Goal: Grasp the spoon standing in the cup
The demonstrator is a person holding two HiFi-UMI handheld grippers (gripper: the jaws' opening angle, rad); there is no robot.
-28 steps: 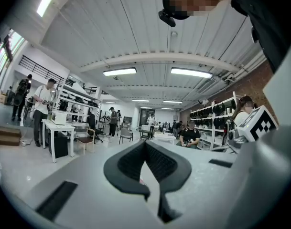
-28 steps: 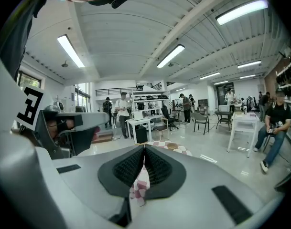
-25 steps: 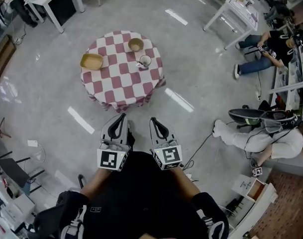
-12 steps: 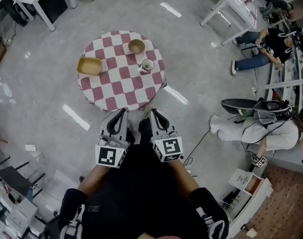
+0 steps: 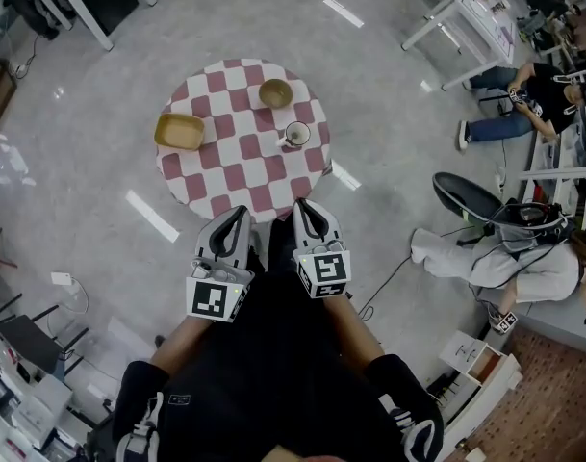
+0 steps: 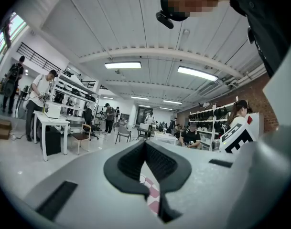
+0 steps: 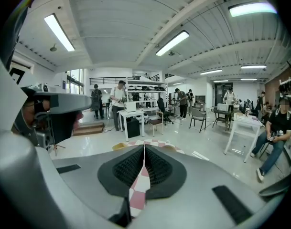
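Note:
A white cup (image 5: 296, 135) stands on the right part of a round table with a red-and-white checked cloth (image 5: 237, 166). The spoon in it is too small to make out. My left gripper (image 5: 239, 212) and right gripper (image 5: 301, 204) are held side by side in front of my body, just short of the table's near edge. Both are shut with nothing between the pads. In the left gripper view the shut jaws (image 6: 145, 143) let a strip of checked cloth show below. The right gripper view shows its jaws (image 7: 144, 147) shut too, aimed at the table (image 7: 150, 146).
A yellow oblong dish (image 5: 179, 130) and a round tan bowl (image 5: 275, 92) share the table. White desks (image 5: 461, 12) stand at the back. A person sits at the right (image 5: 523, 104), another lower right (image 5: 504, 263) beside a black chair (image 5: 466, 200). A cable (image 5: 384, 287) lies on the floor.
The table has come closer to my grippers across the frames and now sits just beyond their tips. Both grippers stay shut and side by side.

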